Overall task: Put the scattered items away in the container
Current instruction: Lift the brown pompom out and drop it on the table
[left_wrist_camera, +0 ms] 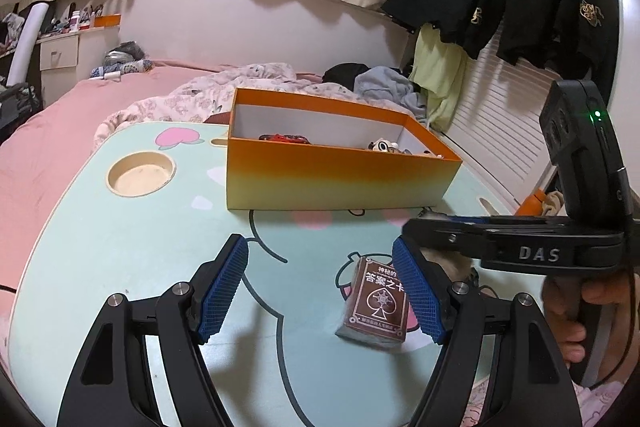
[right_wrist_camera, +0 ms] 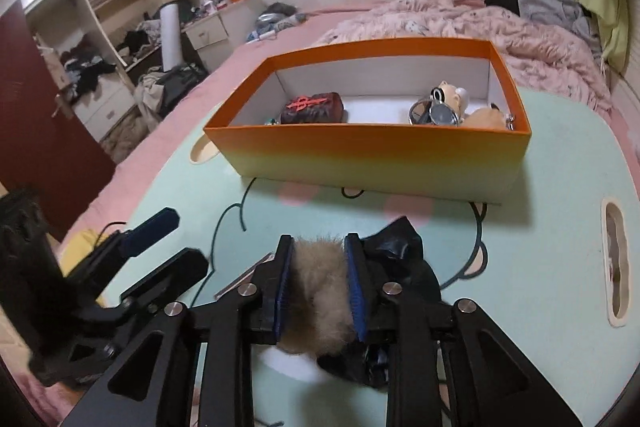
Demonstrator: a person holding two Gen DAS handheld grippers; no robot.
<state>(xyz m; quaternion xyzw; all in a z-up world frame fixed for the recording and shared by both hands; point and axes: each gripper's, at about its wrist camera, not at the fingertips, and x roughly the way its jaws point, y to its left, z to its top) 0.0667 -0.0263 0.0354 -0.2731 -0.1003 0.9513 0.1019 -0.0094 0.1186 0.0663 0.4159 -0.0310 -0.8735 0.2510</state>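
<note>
On the mint-green surface set over the bed, the orange box stands open with a dark red pouch, small mirrors and plush toys inside. The right gripper is clamped on a beige fur ball, just short of the box. The left gripper hangs released, jaws wide, above a brown card deck lying on the surface.

Orange box, brown card deck, tan fur ball

Dim indoor light, fisheye-warped edges, slight blur
</note>
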